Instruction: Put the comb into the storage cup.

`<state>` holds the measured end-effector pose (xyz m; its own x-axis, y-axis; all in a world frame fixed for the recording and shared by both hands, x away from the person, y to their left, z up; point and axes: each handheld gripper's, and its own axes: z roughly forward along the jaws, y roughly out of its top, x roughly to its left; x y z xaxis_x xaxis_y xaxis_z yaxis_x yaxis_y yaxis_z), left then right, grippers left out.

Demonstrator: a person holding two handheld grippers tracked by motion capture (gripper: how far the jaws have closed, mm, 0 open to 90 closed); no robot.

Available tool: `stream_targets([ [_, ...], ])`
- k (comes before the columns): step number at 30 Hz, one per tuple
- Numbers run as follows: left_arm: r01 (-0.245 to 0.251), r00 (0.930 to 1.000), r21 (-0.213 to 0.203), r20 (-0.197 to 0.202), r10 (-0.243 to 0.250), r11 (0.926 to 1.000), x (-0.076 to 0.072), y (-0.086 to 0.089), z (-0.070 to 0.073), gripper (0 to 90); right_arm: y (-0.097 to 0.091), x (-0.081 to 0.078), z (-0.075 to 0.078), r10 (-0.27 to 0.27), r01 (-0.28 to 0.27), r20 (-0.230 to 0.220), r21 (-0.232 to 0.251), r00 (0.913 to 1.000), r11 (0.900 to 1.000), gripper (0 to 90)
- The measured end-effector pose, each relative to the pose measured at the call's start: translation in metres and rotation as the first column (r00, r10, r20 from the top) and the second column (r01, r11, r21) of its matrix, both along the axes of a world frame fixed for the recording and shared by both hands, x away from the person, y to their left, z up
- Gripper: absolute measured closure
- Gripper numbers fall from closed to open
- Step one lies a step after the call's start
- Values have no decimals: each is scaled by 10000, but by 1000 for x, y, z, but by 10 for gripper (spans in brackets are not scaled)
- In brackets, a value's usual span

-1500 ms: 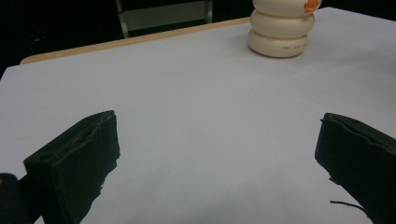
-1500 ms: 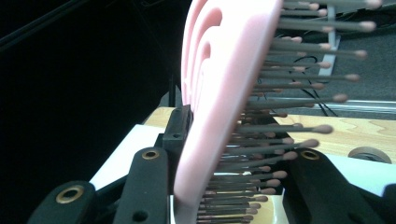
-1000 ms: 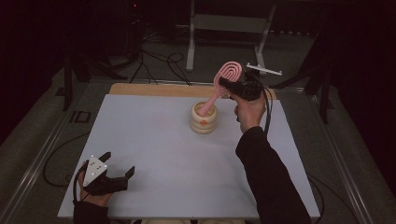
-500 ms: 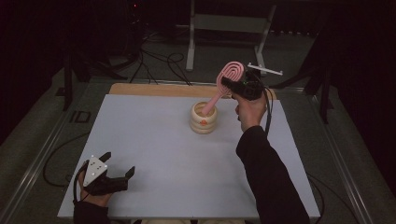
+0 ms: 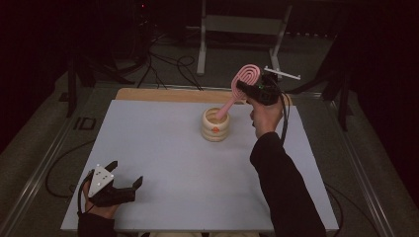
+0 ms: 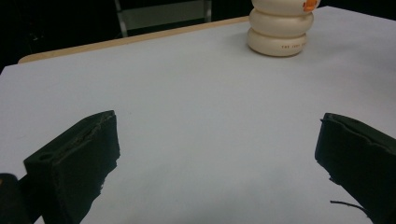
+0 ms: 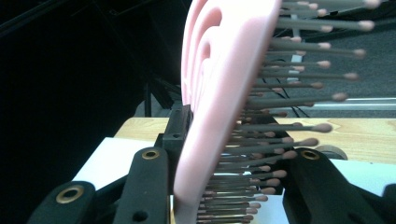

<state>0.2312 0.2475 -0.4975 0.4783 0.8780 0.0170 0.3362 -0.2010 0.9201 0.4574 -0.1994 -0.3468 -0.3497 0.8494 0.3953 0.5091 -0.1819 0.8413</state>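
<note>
- My right gripper (image 5: 245,88) is raised above the far part of the table (image 5: 163,148), with the pink hairbrush (image 5: 239,88) clamped between its jaws.
- In the right gripper view the hairbrush (image 7: 219,93) stands on edge between my two black jaws; one jaw lies flat against its smooth pink back, the other sits on the bristle side.
- The bristles (image 7: 299,84) are grey pins with small rounded tips, pointing to that view's right.
- In the high view the brush slants: its oval head is up by my right gripper, and its handle runs down and to the left into the mouth of the cream holder (image 5: 215,124).
- Whether the handle's end touches the inside of the holder I cannot tell; the rim hides it.
- The holder is a stack of rounded rings with a small orange mark on its side, standing upright on the white table surface.
- My left gripper (image 5: 126,181) rests low at the near left corner of the table, well apart from the holder.
- In the left gripper view my jaws stand wide apart with only bare table between them; the holder (image 6: 279,28) is seen far ahead, at upper right.
</note>
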Motion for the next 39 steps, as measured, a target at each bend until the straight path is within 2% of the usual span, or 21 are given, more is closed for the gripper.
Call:
stream_targets([
  [16,10,10000,13,-8,-10,10000,0,0,0,7,-1,3,-3,-199,199,6,-116,9998,9997,635],
  [39,-3,10000,2,5,3,10000,0,0,0,7,5,4,-17,-264,257,-133,-463,9996,9986,634],
])
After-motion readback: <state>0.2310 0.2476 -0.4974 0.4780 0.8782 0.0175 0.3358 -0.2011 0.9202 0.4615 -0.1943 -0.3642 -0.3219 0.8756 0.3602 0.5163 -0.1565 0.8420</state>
